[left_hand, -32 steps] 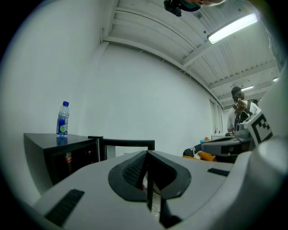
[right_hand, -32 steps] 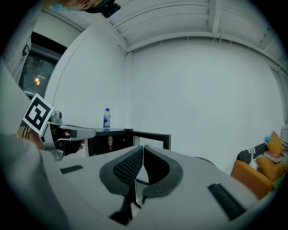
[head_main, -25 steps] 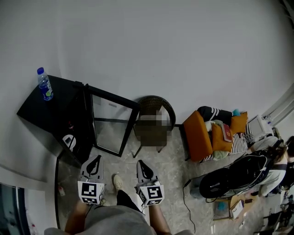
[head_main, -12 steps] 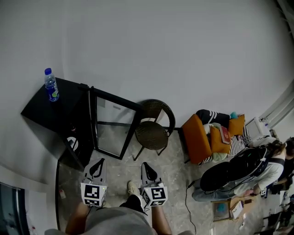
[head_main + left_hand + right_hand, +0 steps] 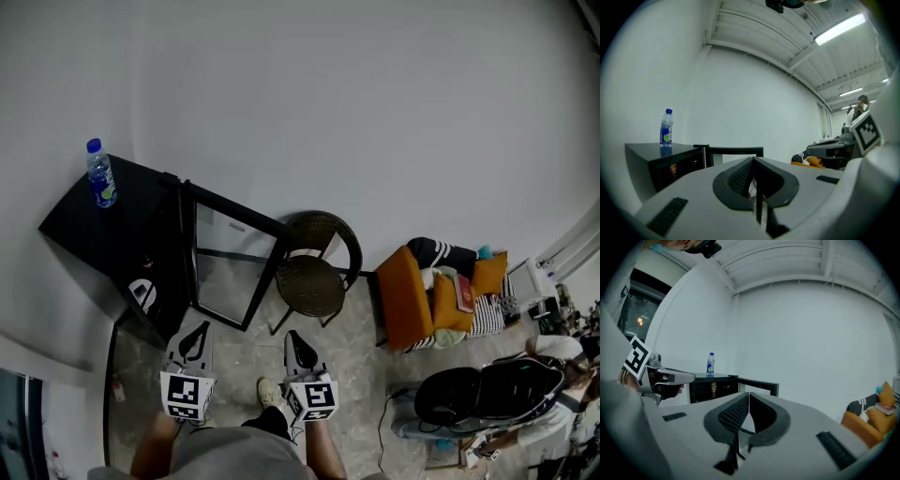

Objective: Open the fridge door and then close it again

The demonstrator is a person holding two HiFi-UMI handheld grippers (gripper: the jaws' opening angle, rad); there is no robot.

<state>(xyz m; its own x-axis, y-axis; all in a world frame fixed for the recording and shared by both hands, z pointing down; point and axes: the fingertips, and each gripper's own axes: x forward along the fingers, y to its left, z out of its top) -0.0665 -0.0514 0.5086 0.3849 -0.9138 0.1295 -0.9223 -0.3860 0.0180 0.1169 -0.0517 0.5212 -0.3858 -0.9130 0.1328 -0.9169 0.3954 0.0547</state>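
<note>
Black fridge (image 5: 98, 234); blue-capped bottle (image 5: 98, 178); orange armchair (image 5: 401, 298); chair (image 5: 312, 286) seemingly dark wicker.

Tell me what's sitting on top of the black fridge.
A clear water bottle with a blue cap stands upright near a back corner of the fridge; nothing else shows on top. Its label is too small to read.

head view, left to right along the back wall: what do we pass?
black fridge → its open glass door → round wicker chair → orange armchair. The water bottle stands on the fridge top, so it has no place of its own in the order.
</note>
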